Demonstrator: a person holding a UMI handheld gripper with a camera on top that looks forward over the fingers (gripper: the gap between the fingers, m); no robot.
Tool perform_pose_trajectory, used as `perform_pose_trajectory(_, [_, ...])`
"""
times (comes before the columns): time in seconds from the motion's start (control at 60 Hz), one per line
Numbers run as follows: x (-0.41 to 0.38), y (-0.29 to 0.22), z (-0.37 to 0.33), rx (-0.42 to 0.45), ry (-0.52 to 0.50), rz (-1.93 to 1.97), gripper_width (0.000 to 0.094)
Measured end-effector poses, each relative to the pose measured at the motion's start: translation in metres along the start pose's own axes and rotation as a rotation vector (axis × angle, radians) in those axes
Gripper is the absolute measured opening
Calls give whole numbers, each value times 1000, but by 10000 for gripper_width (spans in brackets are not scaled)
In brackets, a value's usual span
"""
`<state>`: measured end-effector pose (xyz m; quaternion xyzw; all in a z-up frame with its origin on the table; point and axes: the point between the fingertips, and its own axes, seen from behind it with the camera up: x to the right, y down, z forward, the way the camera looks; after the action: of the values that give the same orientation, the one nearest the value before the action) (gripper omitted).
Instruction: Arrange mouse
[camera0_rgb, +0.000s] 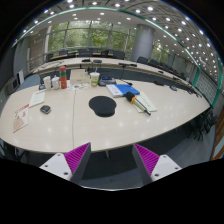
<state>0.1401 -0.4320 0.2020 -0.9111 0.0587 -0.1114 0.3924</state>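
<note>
Below me, the gripper (112, 160) was held open, its fingers (74, 158) wide apart with nothing between them. Far ahead on the table (70, 125) I saw the mouse (45, 109), off to the left. A round black mat (102, 105) lay near the middle, bottles (62, 77) stood behind.

One pale table (70, 125), one round black mouse pad (102, 105), one dark mouse (45, 109), one blue book or folder (125, 90), roughly four bottles or cans (62, 78) in a cluster, one gripper (113, 160) with two pink-padded fingers (73, 158), spread apart.
</note>
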Motion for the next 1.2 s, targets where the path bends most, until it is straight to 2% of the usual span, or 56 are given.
perform_pose_trajectory(0.25, [-28, 5, 14, -18, -37, -28, 858])
perform_pose_trajectory(0.517, [-152, 22, 54, -53, -186, -114, 860])
perform_pose_trajectory(0.7, [-271, -12, 90, 77, -314, -131, 861])
perform_pose_trajectory(0.8, [-328, -26, 119, 104, -349, -132, 859])
perform_pose_trajectory(1.017, [-411, -66, 196, 157, -345, -112, 859])
perform_pose_trajectory(1.2, [-450, -88, 259, 149, -316, -125, 859])
